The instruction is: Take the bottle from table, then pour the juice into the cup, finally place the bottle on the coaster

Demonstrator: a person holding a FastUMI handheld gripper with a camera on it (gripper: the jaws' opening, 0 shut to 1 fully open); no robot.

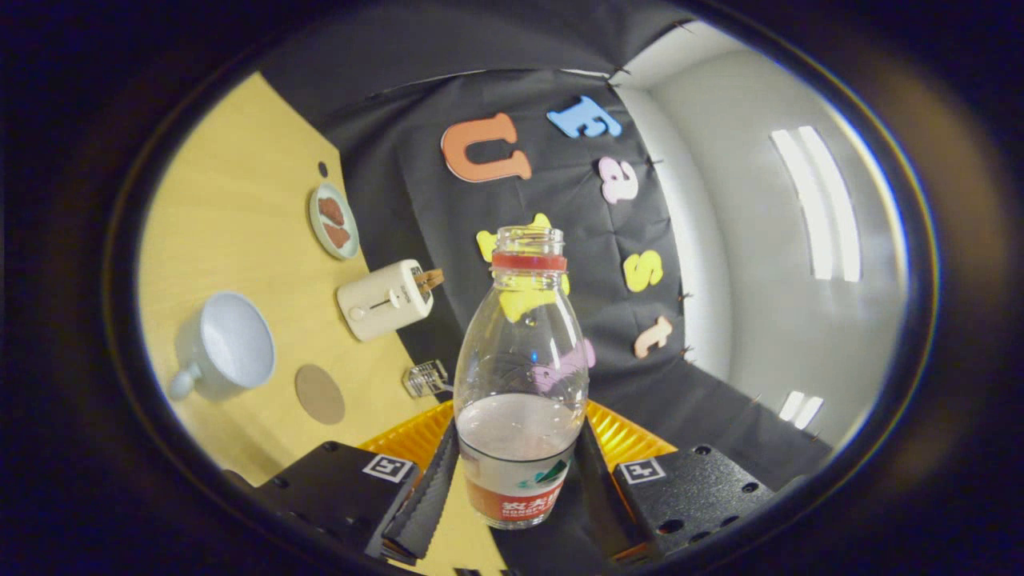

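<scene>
My gripper (516, 484) is shut on a clear plastic bottle (522, 360), both ribbed fingers (428, 496) pressing its labelled lower part. The bottle has no cap, a red ring at its neck, and a little pale liquid low inside. It is lifted off the wooden table (232, 200), and the whole scene looks tilted. A white cup (226, 346) with a handle stands on the table left of the fingers, its mouth open. A round brown coaster (319, 394) lies flat between the cup and the bottle.
A cream toaster (386, 299) with toast in its slot stands beyond the coaster. A small plate (334, 221) with brown pieces lies farther back. A small clear item (426, 378) and a yellow ribbed object (416, 436) sit just behind the bottle.
</scene>
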